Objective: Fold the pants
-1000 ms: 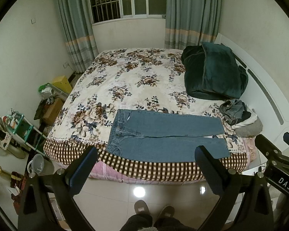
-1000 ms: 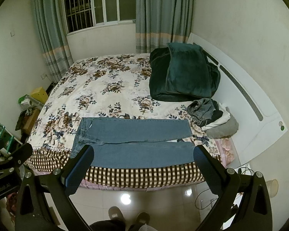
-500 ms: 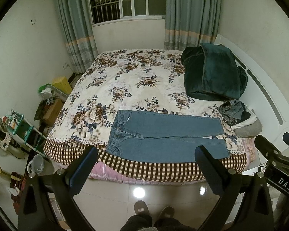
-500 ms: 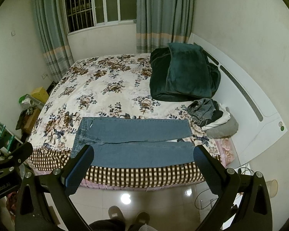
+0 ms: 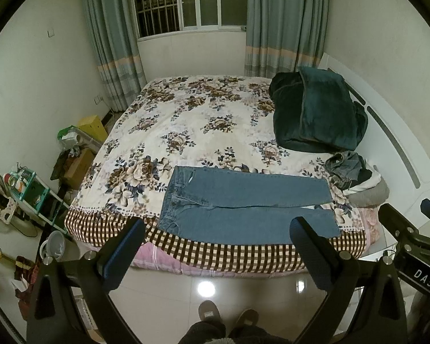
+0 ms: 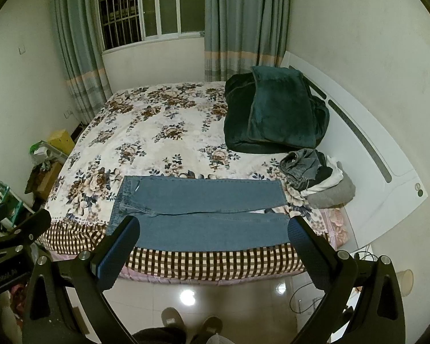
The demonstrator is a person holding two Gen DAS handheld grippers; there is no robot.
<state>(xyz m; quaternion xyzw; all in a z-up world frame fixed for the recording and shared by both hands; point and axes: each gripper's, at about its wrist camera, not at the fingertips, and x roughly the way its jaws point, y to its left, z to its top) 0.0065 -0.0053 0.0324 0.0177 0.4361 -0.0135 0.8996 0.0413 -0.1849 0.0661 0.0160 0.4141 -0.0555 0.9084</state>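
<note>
Blue jeans point(image 5: 243, 206) lie flat on the near edge of the bed point(image 5: 186, 132), waistband to the left, both legs stretched right, side by side. They also show in the right wrist view point(image 6: 206, 209). My left gripper point(image 5: 216, 229) is open and empty, held above the floor in front of the bed, apart from the jeans. My right gripper point(image 6: 212, 228) is open and empty, also short of the bed edge. The right gripper's body shows at the right edge of the left wrist view point(image 5: 412, 246).
A dark green folded blanket point(image 5: 315, 114) lies at the bed's far right. A heap of clothes point(image 5: 355, 175) sits beyond the jeans' leg ends. A white headboard point(image 6: 367, 143) is at the right. Shelves and boxes point(image 5: 31, 189) stand left. My feet point(image 5: 226, 315) are on the tiled floor.
Both views have crept slightly towards the bed. The jeans have not moved. Both grippers stay open.
</note>
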